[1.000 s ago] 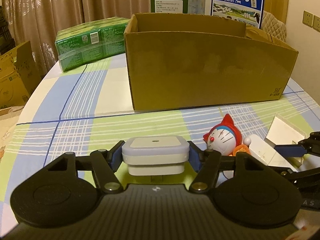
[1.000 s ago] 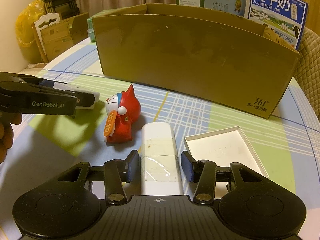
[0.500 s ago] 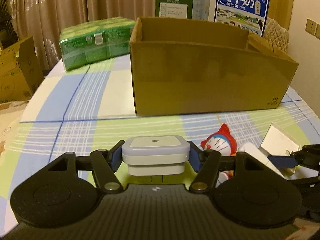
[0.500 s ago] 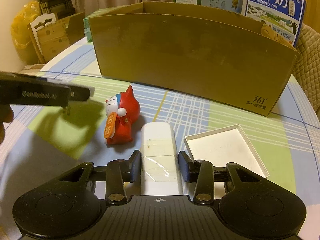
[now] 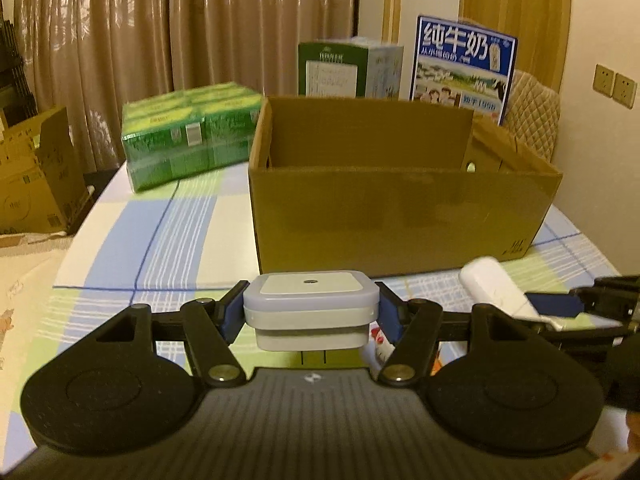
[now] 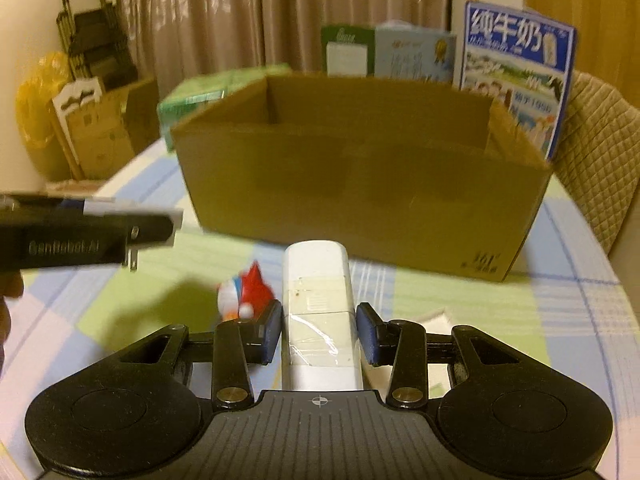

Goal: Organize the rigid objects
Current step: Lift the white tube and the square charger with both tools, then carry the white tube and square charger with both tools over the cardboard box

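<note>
My left gripper [image 5: 310, 314] is shut on a white square plug-in adapter [image 5: 310, 296] and holds it above the table, in front of the open cardboard box [image 5: 400, 220]. In the right wrist view its metal prongs [image 6: 132, 260] hang below the left gripper [image 6: 132, 228]. My right gripper [image 6: 320, 330] is shut on a long white taped remote-like bar [image 6: 316, 276], lifted off the cloth and pointing at the cardboard box [image 6: 360, 192]. A red and blue cat figurine [image 6: 244, 292] stands on the table left of the bar. The box's floor is hidden.
A white shallow tray [image 6: 434, 316] lies on the checked tablecloth [image 5: 160, 240] behind my right fingers. A green shrink-wrapped pack [image 5: 188, 132] sits at the back left, with milk cartons [image 5: 460, 64] behind the box. Cardboard boxes [image 5: 32, 184] stand on the floor at the left and a padded chair [image 6: 596, 152] at the right.
Both grippers have risen with their loads. The right jaws closed tighter on the white bar and lifted it off the cloth. The figurine and the tray stayed put.
</note>
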Tool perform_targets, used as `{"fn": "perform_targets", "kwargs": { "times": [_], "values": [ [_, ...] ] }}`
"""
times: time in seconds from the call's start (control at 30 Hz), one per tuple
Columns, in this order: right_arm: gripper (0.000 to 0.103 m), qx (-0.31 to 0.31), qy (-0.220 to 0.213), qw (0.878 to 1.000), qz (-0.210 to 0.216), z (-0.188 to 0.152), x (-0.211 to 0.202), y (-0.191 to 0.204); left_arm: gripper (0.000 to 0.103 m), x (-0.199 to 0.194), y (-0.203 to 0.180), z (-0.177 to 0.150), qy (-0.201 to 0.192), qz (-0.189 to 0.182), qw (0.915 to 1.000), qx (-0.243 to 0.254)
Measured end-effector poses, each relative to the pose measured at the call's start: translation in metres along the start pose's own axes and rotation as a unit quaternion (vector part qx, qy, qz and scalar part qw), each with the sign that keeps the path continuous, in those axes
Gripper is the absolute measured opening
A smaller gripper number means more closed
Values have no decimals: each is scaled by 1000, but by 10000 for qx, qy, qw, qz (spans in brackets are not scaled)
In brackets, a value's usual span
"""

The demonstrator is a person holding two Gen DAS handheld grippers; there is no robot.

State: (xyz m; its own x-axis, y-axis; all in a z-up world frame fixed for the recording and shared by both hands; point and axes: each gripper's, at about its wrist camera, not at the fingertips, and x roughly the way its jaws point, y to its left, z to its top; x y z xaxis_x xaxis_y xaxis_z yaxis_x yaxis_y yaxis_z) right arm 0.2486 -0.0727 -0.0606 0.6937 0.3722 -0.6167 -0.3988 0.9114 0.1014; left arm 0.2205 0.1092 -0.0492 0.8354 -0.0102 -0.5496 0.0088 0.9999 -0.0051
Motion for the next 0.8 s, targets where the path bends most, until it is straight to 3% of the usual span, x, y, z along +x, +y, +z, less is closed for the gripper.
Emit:
{"fn": "perform_targets", "kwargs": {
  "times": [0.33,0.8],
  "values": [
    [37,92,-686,9976,-100,36,-37,-6,61,-28,-15,27,-537,13,9984,178],
    [37,512,-1194,9914,-130,91,-39,-29,61,-12,-37,73,-835,-287,9960,114]
  ]
}}
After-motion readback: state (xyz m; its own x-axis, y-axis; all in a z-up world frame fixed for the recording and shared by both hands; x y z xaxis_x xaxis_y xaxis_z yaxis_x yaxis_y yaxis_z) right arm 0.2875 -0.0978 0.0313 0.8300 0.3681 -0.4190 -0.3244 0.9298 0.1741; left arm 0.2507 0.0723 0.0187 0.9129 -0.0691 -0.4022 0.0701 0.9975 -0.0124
